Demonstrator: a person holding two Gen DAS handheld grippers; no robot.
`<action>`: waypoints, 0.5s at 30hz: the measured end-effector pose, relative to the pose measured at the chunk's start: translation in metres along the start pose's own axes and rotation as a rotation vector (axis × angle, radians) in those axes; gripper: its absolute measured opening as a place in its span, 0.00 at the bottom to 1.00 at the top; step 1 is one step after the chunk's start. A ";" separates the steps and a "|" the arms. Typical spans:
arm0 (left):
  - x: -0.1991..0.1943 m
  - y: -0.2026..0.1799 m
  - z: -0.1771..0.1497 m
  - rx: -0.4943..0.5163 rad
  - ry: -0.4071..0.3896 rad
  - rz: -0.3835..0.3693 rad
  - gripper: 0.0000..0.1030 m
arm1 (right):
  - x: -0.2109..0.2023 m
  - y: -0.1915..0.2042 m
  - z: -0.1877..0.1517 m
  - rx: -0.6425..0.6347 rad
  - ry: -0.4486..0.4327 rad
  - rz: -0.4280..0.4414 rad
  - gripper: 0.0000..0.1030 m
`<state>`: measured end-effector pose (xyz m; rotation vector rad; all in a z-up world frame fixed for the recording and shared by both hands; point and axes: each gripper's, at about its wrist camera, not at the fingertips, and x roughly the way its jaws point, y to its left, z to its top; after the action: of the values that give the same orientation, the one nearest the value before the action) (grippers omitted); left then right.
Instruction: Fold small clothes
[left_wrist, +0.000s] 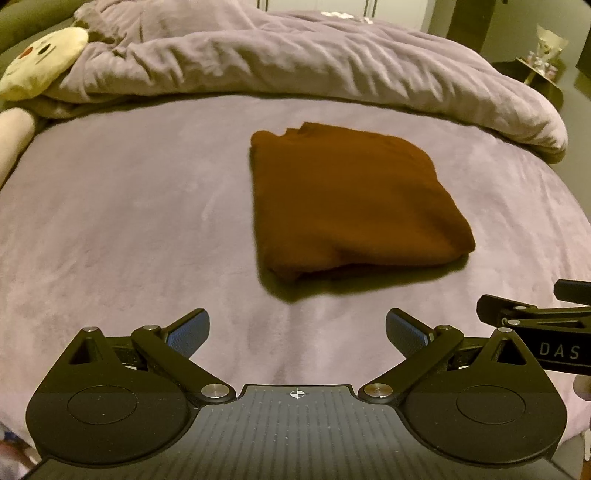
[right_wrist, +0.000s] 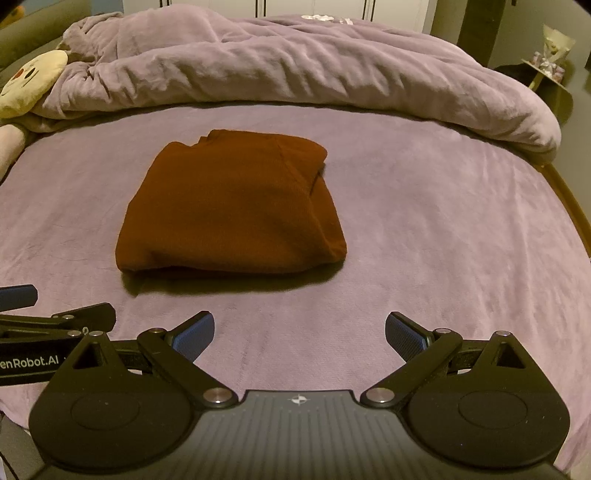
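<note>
A brown garment (left_wrist: 351, 199) lies folded into a thick rectangle on the purple bed sheet (left_wrist: 129, 221). In the right wrist view the same brown garment (right_wrist: 236, 206) sits left of centre. My left gripper (left_wrist: 297, 332) is open, held back from the garment's near edge with nothing between its blue pads. My right gripper (right_wrist: 299, 334) is open too, also short of the garment and empty. The right gripper's body shows at the right edge of the left wrist view, and the left one's body at the left edge of the right wrist view.
A rumpled purple duvet (left_wrist: 295, 62) is bunched across the far side of the bed. A cream plush toy (left_wrist: 40, 62) lies at the far left. A small side table (left_wrist: 543, 66) with items stands beyond the bed's right edge (right_wrist: 569, 206).
</note>
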<state>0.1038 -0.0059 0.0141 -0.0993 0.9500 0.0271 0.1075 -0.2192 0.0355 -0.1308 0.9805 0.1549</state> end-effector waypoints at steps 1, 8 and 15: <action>0.000 0.000 0.000 -0.001 -0.001 -0.001 1.00 | 0.000 0.000 0.000 0.002 0.000 -0.001 0.96; 0.001 -0.002 0.001 -0.003 0.004 -0.004 1.00 | 0.000 0.001 0.001 0.003 0.001 0.002 0.96; 0.002 -0.001 0.000 -0.015 -0.005 -0.009 1.00 | 0.000 0.000 0.001 0.009 -0.001 -0.005 0.96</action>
<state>0.1050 -0.0070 0.0132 -0.1170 0.9446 0.0259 0.1086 -0.2194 0.0359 -0.1247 0.9801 0.1454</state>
